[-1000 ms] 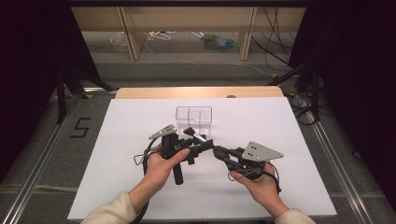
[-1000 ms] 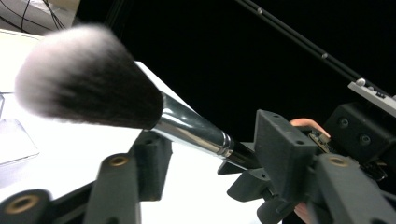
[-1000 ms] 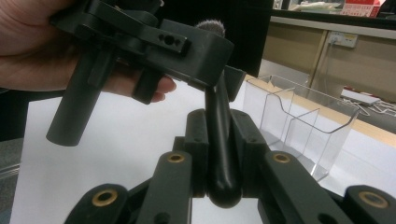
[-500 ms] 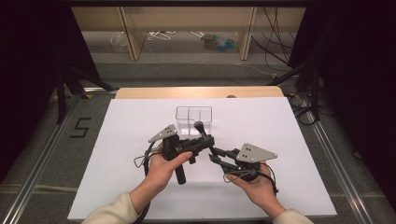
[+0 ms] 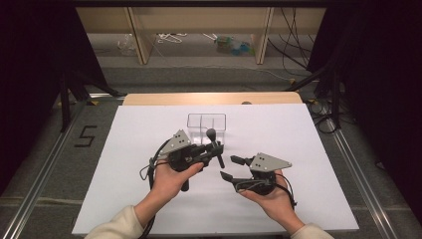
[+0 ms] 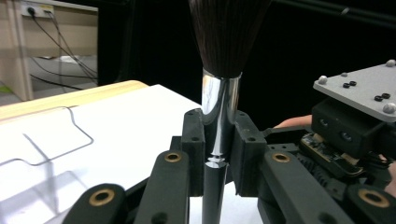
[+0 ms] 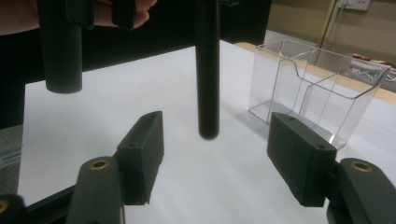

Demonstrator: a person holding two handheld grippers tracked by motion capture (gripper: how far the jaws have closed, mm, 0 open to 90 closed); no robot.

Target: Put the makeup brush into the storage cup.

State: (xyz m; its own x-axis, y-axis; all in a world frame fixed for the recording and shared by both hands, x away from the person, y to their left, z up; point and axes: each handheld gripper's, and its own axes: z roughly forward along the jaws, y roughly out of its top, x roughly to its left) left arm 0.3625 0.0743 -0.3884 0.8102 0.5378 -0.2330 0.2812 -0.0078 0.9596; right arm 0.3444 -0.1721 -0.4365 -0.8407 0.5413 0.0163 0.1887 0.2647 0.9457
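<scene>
Above the white bench (image 5: pixel 124 149) in the high view, the left hand-held gripper (image 5: pixel 215 152) clamps a makeup brush (image 5: pixel 215 147) near a clear organizer (image 5: pixel 206 121), gripped at its ferrule in the left gripper view, while the right hand-held gripper (image 7: pixel 212 161) gapes below its handle.

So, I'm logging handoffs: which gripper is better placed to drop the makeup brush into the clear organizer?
Left, probably. The left gripper is shut on the makeup brush, beside the clear organizer. The right gripper is open, nearer the person.
</scene>
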